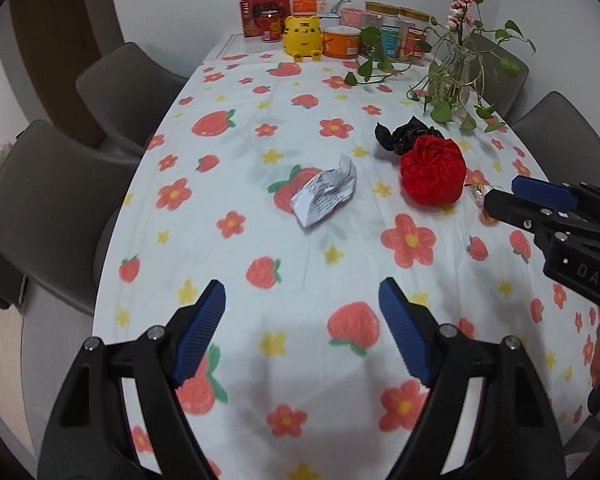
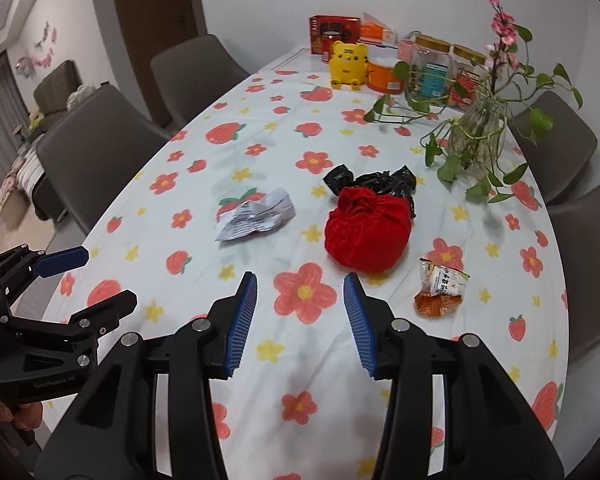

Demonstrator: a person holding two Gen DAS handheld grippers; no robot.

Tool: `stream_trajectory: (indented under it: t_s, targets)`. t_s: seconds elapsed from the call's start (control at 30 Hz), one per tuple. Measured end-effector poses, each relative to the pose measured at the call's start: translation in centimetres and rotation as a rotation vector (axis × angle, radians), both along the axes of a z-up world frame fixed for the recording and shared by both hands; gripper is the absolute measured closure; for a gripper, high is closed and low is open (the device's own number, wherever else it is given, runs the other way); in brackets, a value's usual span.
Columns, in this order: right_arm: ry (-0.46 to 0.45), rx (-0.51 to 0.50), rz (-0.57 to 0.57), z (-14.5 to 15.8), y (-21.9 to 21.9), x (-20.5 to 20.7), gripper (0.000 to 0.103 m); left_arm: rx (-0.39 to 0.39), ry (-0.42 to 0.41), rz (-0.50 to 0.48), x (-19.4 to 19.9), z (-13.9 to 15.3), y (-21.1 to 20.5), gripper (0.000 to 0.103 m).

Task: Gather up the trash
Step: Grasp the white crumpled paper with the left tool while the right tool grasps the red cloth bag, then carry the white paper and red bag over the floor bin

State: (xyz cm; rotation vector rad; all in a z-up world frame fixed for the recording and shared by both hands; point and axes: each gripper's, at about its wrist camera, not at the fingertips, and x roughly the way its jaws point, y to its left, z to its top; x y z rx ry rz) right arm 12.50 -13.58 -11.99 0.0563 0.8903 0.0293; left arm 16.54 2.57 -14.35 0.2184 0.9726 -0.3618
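Observation:
A crumpled silver wrapper [image 1: 325,194] [image 2: 256,216] lies mid-table. A red bundled bag [image 1: 433,171] [image 2: 367,233] sits to its right, with a crumpled black plastic bag [image 1: 406,134] [image 2: 380,180] just behind it. An orange snack packet [image 2: 440,287] lies right of the red bag; in the left wrist view it [image 1: 480,194] is mostly hidden by the other gripper. My left gripper [image 1: 302,332] [image 2: 96,276] is open and empty above the near cloth. My right gripper [image 2: 300,316] [image 1: 504,196] is open and empty, short of the red bag.
The table has a strawberry-and-flower cloth [image 1: 300,92]. A glass vase with trailing vines [image 1: 452,76] [image 2: 480,136] stands at the right. A yellow tiger toy [image 1: 302,38], jars and boxes [image 2: 432,68] line the far end. Grey chairs [image 1: 44,208] [image 2: 580,256] stand along both sides.

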Motion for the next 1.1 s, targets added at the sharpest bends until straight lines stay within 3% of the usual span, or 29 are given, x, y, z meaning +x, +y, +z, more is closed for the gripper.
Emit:
stream_trajectory:
  t_s: [0.3,0.5,0.53,0.6,0.63,0.67,0.77,1.1]
  targets:
    - [0.019,0.01,-0.219,-3.8,-2.2,5.7,0.059,0.038,0.01,-0.178,9.1,-4.1,-4.1,0.024]
    - [0.053,0.012,-0.282,-6.5,-3.7,7.6,0.059,0.054,0.027,-0.261,12.0,-8.0,-6.7,0.024]
    - [0.063,0.012,-0.284,-6.9,-3.7,7.8,0.059,0.045,0.034,-0.267,12.4,-8.5,-6.8,0.026]
    - [0.07,0.008,-0.282,-7.2,-3.6,7.9,0.06,0.026,0.064,-0.268,12.8,-9.4,-6.9,0.045]
    - [0.066,0.006,-0.277,-7.3,-3.4,7.9,0.067,0.016,0.071,-0.267,12.9,-9.6,-6.8,0.046]
    - [0.064,0.001,-0.27,-7.2,-3.2,7.8,0.076,0.005,0.07,-0.267,12.8,-9.6,-6.7,0.05]
    - [0.06,-0.002,-0.257,-6.9,-3.0,7.5,0.085,-0.012,0.07,-0.265,12.4,-9.3,-6.4,0.057]
    - [0.033,0.003,-0.189,-4.3,-1.5,4.6,0.093,-0.047,0.054,-0.214,9.4,-6.4,-4.6,0.06]
